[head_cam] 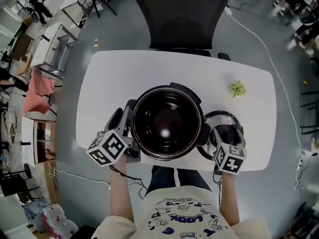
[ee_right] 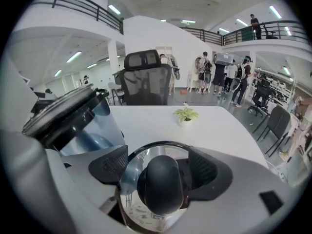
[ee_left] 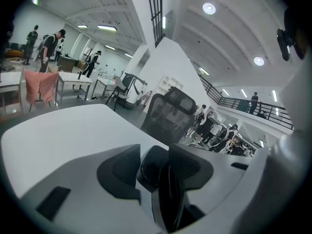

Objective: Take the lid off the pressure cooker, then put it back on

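The pressure cooker (head_cam: 141, 99) stands open in the middle of the white table (head_cam: 119, 68), its dark inside bare. Its glass lid (head_cam: 220, 115) lies flat on the table just right of it. My right gripper (head_cam: 226, 132) hovers over the lid, jaws wide apart on either side of the black knob (ee_right: 161, 184) with gaps, touching nothing. The cooker's rim and wall (ee_right: 68, 113) show at the left of the right gripper view. My left gripper (head_cam: 124, 127) is at the cooker's left side, its pads against the black side handle (ee_left: 152, 165).
A small potted plant (head_cam: 237, 88) sits at the table's far right, also seen beyond the lid (ee_right: 185, 114). A black office chair (head_cam: 182, 19) stands behind the table. The table's front edge runs just under both grippers. People move about far off.
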Demonstrator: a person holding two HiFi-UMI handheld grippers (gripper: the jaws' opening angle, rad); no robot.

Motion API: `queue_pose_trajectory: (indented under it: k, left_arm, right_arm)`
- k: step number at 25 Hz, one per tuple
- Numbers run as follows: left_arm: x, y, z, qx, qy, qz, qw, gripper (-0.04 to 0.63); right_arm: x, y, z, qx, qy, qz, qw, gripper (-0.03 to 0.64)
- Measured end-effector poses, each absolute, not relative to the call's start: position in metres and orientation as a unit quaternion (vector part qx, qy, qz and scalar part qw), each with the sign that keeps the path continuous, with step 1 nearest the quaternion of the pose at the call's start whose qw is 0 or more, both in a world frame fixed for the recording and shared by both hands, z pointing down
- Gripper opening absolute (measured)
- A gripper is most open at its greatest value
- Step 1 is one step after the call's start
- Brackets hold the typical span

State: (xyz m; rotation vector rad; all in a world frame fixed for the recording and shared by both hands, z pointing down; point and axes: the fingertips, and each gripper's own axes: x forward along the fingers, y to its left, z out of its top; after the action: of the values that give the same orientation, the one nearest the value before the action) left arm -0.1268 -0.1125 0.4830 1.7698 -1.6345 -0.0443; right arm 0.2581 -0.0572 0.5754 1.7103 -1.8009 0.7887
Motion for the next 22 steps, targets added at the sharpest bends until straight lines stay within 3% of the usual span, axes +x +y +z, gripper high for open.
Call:
queue_pose_trajectory:
  k: [13,22]
  left_arm:
    - [-0.12,-0.12,0.386,0.756,-0.616,-0.012,0.22,0.193]
    - [-0.083,-0.12,0.316,0.803,-0.579,-0.042,0.136,0.17]
  right_arm:
    - [0.234,-0.067,0.427,0.683,-0.689,0.188,0.153,0.342]
    - [0.224,-0.071,0.336,0.702,-0.698,0.11,0.085,0.247]
